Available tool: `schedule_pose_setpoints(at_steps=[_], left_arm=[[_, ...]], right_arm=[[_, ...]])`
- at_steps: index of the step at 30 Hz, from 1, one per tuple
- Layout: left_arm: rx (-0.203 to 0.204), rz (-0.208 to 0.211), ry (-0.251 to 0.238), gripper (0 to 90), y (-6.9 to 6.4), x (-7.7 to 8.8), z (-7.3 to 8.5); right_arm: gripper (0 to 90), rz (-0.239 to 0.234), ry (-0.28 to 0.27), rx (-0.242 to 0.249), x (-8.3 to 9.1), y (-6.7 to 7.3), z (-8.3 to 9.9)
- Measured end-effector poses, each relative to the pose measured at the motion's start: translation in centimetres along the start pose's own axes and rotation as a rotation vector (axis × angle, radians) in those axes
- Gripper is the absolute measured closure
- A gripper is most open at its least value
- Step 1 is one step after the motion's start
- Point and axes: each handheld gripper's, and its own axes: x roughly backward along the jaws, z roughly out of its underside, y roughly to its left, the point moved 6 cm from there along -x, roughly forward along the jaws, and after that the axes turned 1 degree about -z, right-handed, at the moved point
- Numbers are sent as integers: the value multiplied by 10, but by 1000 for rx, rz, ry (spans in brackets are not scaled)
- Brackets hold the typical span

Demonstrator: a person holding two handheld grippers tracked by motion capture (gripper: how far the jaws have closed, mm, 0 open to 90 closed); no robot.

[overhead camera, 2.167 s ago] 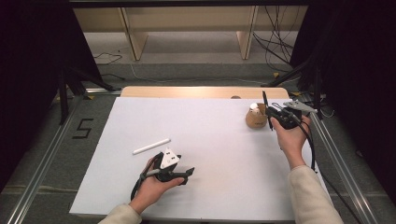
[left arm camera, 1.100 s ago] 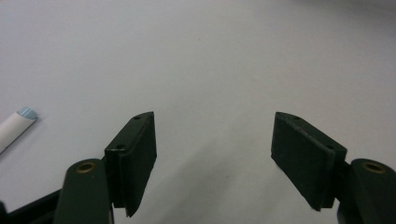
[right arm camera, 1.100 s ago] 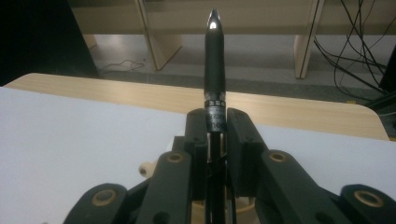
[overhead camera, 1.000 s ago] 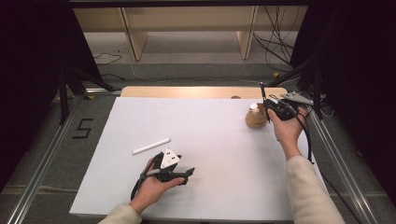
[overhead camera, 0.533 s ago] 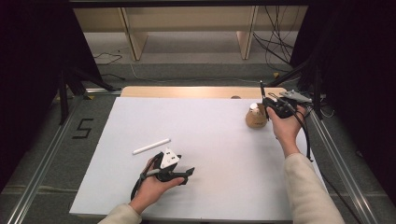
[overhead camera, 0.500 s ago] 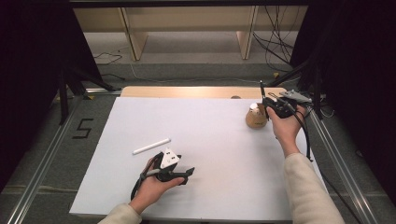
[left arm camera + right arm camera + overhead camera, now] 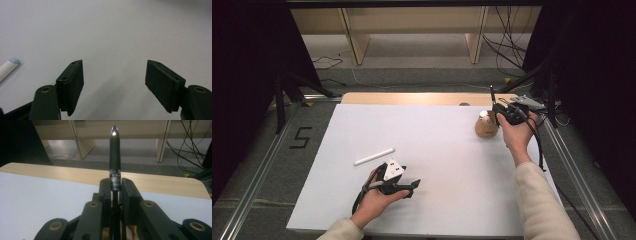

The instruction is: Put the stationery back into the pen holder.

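In the right gripper view my right gripper (image 7: 115, 187) is shut on a black pen (image 7: 115, 152), which sticks out past the jaws with its tip pointing away. In the high view that gripper (image 7: 497, 108) hovers at the far right, with the pen (image 7: 492, 96) standing nearly upright just right of a small brown rounded pot (image 7: 486, 129) with a pale top. My left gripper (image 7: 413, 185) rests low over the near middle of the white sheet. Its jaws stand open over bare sheet in the left gripper view (image 7: 113, 82). A white tube (image 7: 373, 156) lies just beyond it; its bluish end (image 7: 10, 65) shows.
A white sheet (image 7: 432, 150) covers the table, with a strip of wood (image 7: 412, 98) bare along the far edge. Metal rails run down both sides. Cables (image 7: 512, 30) and furniture legs stand on the floor beyond.
The right hand has drawn the pen slightly up and back from the brown pot and stood it more upright. The left hand has kept still.
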Motion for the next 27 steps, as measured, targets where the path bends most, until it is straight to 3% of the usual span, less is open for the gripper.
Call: schedule_pose_setpoints(at_steps=[27], left_arm=[[5, 3, -1, 309, -1, -1, 0]], right_arm=[[795, 9, -21, 8, -9, -1, -10]])
